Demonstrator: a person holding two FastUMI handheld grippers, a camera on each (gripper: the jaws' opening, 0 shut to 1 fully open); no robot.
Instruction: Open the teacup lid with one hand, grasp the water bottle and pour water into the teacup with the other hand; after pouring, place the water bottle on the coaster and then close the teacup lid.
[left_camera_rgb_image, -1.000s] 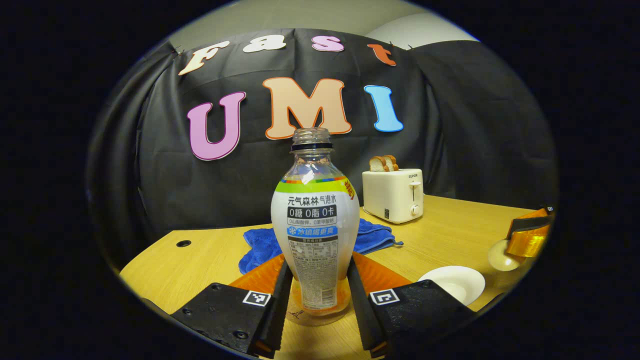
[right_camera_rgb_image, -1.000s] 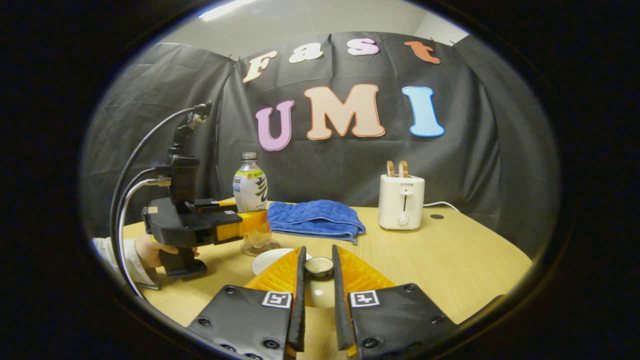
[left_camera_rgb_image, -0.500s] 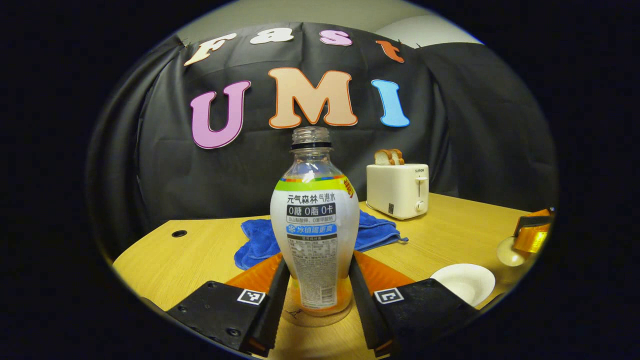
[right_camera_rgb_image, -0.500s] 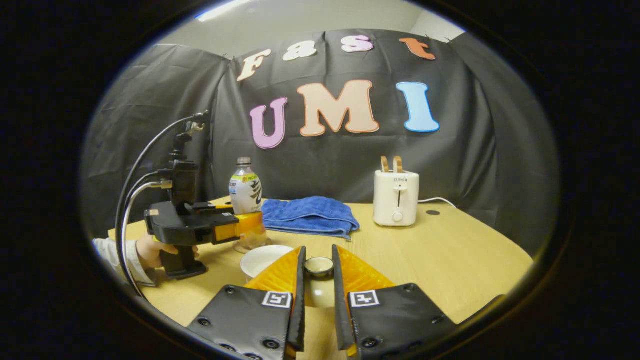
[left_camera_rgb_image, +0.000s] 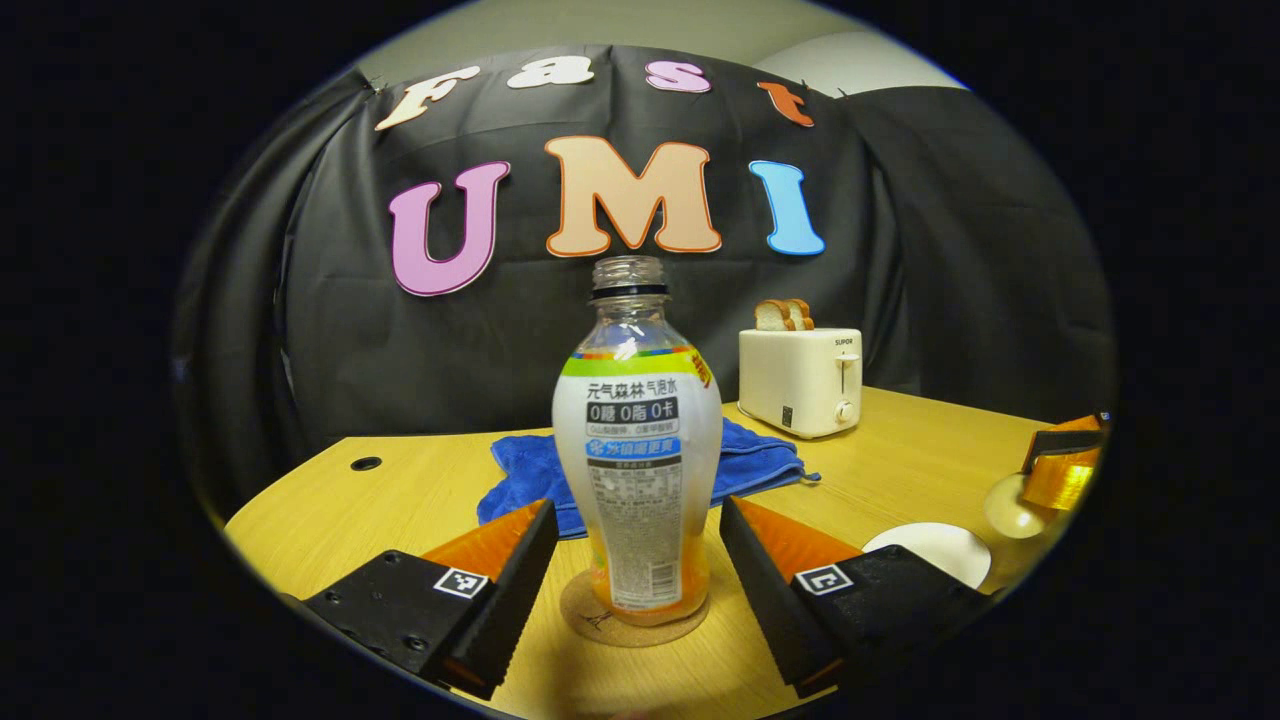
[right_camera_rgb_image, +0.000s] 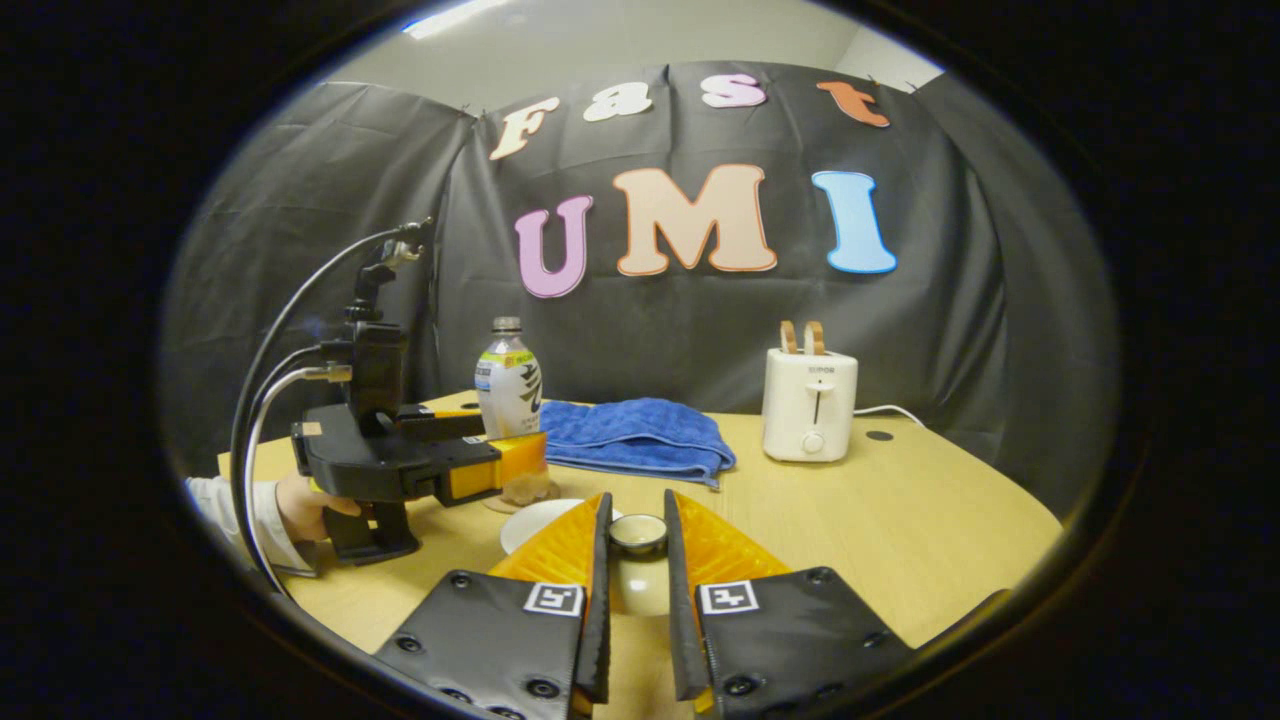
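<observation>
Presently the clear labelled plastic water bottle (left_camera_rgb_image: 637, 450) is standing upright on the round cork coaster (left_camera_rgb_image: 628, 622), the left gripper (left_camera_rgb_image: 638, 545) spread apart around it. The right gripper (right_camera_rgb_image: 633, 545) is clamping the pale ceramic teacup lid (right_camera_rgb_image: 638, 534); lowering it level over the white teacup (right_camera_rgb_image: 535, 520) is advisable.

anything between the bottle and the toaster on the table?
In the left gripper view, a blue towel lies behind the water bottle and reaches toward the toaster; a bare strip of table separates towel from toaster. The right gripper view agrees.
</observation>
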